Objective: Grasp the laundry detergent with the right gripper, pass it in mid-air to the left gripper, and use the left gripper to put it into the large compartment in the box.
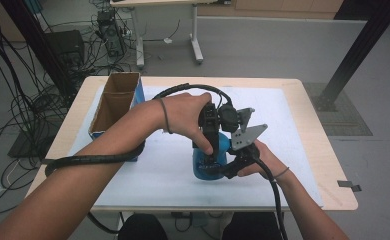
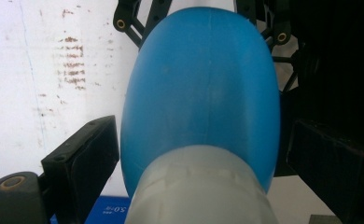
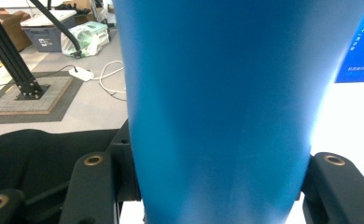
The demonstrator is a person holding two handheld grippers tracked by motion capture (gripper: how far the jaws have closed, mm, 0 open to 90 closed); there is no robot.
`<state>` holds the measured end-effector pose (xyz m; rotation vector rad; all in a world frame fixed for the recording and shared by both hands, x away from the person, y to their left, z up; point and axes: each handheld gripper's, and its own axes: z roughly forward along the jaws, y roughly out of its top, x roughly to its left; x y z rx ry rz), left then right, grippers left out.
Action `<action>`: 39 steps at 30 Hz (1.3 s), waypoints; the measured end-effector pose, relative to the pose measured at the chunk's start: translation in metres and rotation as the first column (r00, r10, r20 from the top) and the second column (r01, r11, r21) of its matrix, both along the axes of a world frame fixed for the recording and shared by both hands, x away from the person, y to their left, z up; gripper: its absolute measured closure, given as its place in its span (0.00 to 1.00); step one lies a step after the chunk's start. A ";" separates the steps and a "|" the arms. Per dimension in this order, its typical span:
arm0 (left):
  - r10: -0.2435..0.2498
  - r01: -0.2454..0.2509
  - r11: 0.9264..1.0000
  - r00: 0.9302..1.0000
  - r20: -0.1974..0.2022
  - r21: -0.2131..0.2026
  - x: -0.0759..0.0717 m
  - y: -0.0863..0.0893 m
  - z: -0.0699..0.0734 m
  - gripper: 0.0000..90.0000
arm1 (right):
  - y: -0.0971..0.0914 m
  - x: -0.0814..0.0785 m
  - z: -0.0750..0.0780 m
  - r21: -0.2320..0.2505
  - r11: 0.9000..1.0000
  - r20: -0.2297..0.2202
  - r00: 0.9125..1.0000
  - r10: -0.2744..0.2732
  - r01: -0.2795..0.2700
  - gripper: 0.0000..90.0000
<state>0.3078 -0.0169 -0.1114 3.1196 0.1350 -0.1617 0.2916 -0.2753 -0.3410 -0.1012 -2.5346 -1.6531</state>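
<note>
Bottle (image 1: 209, 162), blue, sits table-centre; right gripper (image 1: 222, 171) clamps its body from 3 o'clock. Left gripper (image 2: 189, 168) view: pads flank white cap (image 2: 201, 186) w/ gaps, not gripping. Right gripper view: jaws squeeze bottle. Step looks like uncapping; next, close on cap, twist.

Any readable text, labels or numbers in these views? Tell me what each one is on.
Nothing fully readable.
Blue surface, right gripper view: rows of white print, too small and blurred.
Blue label, left gripper view: small white print, upside down and blurred.
Blue bottle: no print visible.
Cardboard box: none legible.
</note>
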 end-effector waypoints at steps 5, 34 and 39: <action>-0.004 0.004 1.000 1.000 -0.001 0.006 0.001 0.000 0.000 0.11 | 0.000 0.000 0.000 0.000 1.000 -0.001 1.000 0.000 0.000 0.46; 0.000 0.000 1.000 1.000 -0.007 0.000 0.002 0.003 0.001 0.10 | -0.001 0.000 0.000 0.001 1.000 0.001 1.000 -0.004 0.004 0.46; -0.001 0.000 1.000 1.000 -0.011 -0.005 0.002 0.003 0.002 0.10 | 0.000 0.000 -0.001 0.003 1.000 0.001 1.000 -0.004 0.004 0.46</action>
